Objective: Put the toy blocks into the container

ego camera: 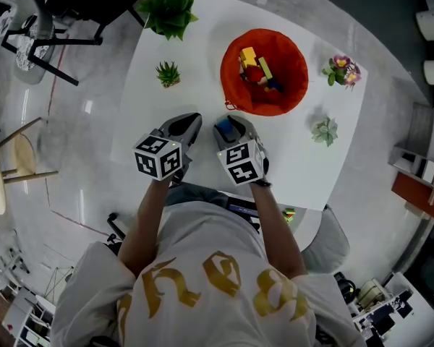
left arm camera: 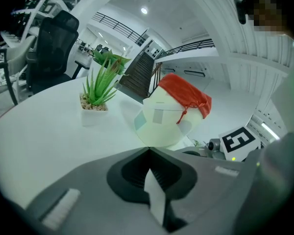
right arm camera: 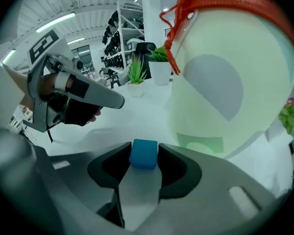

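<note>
One blue block (ego camera: 226,129) in play. Head view: it's in the right gripper (ego camera: 228,123), low over the white table (ego camera: 202,49) just short of the red-rimmed container (ego camera: 298,63). The container already holds several blocks (ego camera: 249,56). The left gripper (ego camera: 192,121) sits alongside the right one, probably just keeping clear.

Left gripper view: jaws together, nothing between them. It points toward the container but looks idle, not reaching. A small potted plant (left arm camera: 99,89) stands off to the side, out of the path.

Right gripper view: jaws fairly wide, clamped on the block's two flat sides, so a square grip. Can't tell if the block is off the table yet. The container wall fills the frame just ahead. My read: lift over the rim, then release.
</note>
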`<state>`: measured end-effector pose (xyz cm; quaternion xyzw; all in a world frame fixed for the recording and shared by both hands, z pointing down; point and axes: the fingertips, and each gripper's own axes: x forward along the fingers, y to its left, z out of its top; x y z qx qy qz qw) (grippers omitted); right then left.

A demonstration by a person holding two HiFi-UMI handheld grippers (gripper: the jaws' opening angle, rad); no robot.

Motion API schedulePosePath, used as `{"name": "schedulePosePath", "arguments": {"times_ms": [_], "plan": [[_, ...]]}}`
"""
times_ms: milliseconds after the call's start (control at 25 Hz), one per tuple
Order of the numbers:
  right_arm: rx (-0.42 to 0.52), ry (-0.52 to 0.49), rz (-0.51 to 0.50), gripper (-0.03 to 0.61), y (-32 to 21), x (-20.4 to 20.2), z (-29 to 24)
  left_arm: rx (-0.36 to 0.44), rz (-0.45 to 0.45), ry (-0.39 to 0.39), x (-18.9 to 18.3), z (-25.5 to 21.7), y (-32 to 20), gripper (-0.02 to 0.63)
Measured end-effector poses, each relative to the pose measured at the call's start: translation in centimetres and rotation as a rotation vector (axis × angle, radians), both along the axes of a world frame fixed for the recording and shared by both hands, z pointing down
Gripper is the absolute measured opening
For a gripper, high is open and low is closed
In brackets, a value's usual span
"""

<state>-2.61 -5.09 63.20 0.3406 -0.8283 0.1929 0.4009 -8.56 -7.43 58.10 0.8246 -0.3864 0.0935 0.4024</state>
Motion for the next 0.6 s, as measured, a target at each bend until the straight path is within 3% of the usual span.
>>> {"name": "schedulePosePath", "arguments": {"times_ms": [600], "plan": [[0.002,-0.026,0.012,0.173,-0.06,0.30,-0.37,0.012,0.002,0.003,0.05,-0.62,-0.53,0.000]]}}
